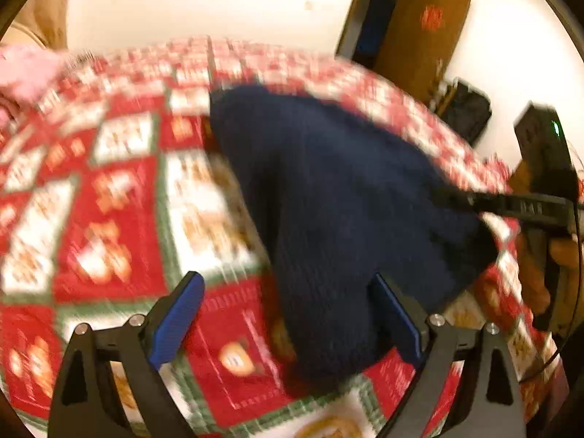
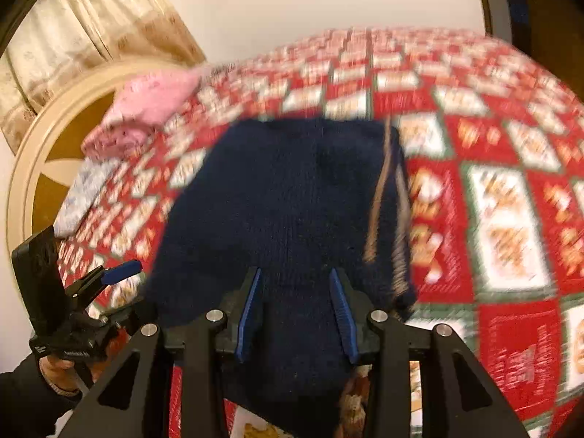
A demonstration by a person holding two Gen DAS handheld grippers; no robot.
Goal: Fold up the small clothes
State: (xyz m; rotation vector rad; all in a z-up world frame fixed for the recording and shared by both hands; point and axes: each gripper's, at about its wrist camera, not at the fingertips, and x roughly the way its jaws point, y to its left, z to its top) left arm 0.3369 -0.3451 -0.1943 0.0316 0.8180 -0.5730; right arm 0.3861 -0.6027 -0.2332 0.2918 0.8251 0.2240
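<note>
A navy knitted garment lies bunched on the red, white and green patchwork quilt. My left gripper is open wide just above the quilt; the garment's near end lies by its right pad and nothing is gripped. In the right wrist view the same navy garment shows a tan stripe along its right side. My right gripper hovers over its near edge, the jaws partly apart and the pads not pressing the cloth. The left gripper shows at the lower left, held by a hand.
Folded pink clothes and a pale blue folded piece lie at the quilt's far left by a cream headboard. A brown door and a black bag stand beyond the bed. Both views are motion-blurred.
</note>
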